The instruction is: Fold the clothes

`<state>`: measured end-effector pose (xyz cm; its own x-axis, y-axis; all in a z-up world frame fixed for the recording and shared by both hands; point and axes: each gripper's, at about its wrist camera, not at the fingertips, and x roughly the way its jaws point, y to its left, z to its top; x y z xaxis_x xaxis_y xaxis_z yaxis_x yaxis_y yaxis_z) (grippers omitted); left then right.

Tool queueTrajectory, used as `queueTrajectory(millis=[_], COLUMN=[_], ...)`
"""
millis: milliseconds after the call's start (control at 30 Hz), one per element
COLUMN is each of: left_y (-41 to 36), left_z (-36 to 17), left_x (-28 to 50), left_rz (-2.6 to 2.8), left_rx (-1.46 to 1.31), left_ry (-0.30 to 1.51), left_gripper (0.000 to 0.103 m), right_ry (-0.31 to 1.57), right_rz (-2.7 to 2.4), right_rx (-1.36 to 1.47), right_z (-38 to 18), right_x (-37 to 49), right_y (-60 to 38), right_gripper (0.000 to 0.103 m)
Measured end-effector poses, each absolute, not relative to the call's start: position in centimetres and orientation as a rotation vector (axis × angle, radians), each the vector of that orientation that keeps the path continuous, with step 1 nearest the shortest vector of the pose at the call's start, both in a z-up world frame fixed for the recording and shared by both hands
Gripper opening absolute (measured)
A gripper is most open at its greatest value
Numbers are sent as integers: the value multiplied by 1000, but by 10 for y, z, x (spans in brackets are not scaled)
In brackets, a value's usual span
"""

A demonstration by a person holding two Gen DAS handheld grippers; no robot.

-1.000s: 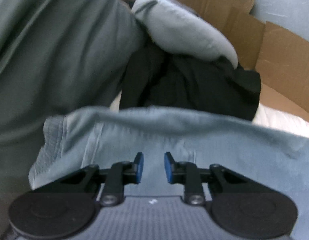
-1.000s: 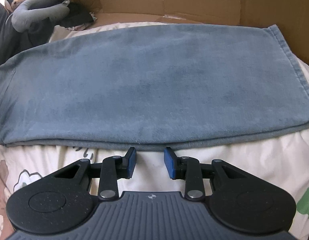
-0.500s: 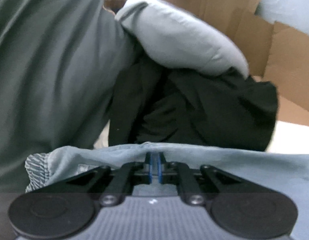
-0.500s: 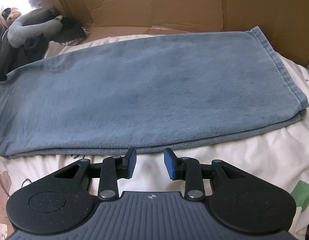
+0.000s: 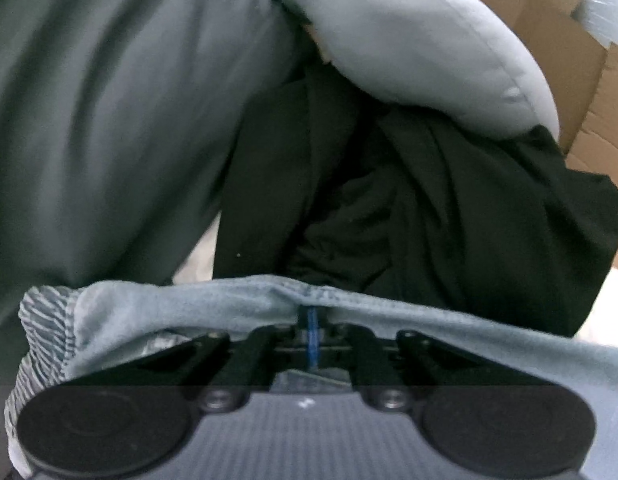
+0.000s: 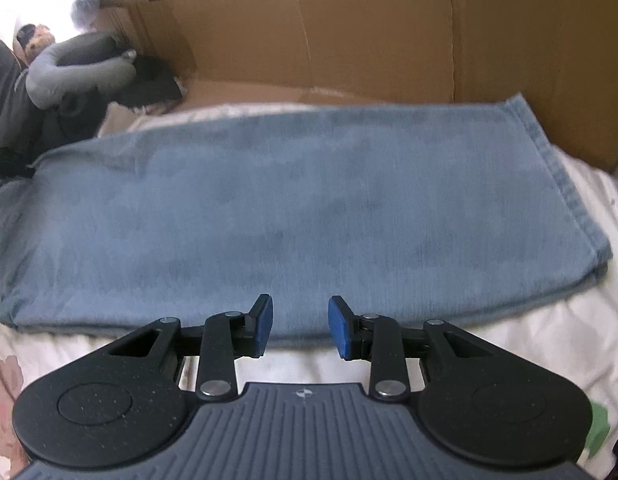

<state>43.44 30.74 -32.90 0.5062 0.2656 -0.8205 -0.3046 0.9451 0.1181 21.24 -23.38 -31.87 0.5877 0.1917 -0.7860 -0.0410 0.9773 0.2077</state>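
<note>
Left gripper (image 5: pixel 312 334): jaws fully closed, pinching the waistband edge of the blue jeans (image 6: pixel 293 216). Right gripper (image 6: pixel 300 326): jaws part-open, empty, poised over the near long edge of the jeans. Jeans lying lengthwise, folded leg on leg, across the white bedsheet (image 6: pixel 509 344), hem end near the cardboard wall (image 6: pixel 349 28).

Risks:
- Shallow one-point pinch: possible slip of heavy denim on lifting.
- Single-side lift: likely sag, with layers sliding apart.
- Black garment (image 5: pixel 449 216) and grey cushion (image 5: pixel 409 40) just beyond the waistband: possible snag or drag.
</note>
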Motion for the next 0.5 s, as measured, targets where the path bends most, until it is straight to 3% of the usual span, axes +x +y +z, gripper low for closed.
queueTrajectory(millis=[233, 500], left_y=[341, 366], left_z=[-283, -258], left_x=[411, 345], left_rz=[297, 315], left_rx=[-81, -85], left_ry=[989, 988], left_gripper=[4, 16], right_ry=[918, 917], right_rz=[120, 70], right_rx=[141, 107], right_z=[-323, -328], right_x=[228, 228], right_y=[-235, -236], right_gripper=[41, 43])
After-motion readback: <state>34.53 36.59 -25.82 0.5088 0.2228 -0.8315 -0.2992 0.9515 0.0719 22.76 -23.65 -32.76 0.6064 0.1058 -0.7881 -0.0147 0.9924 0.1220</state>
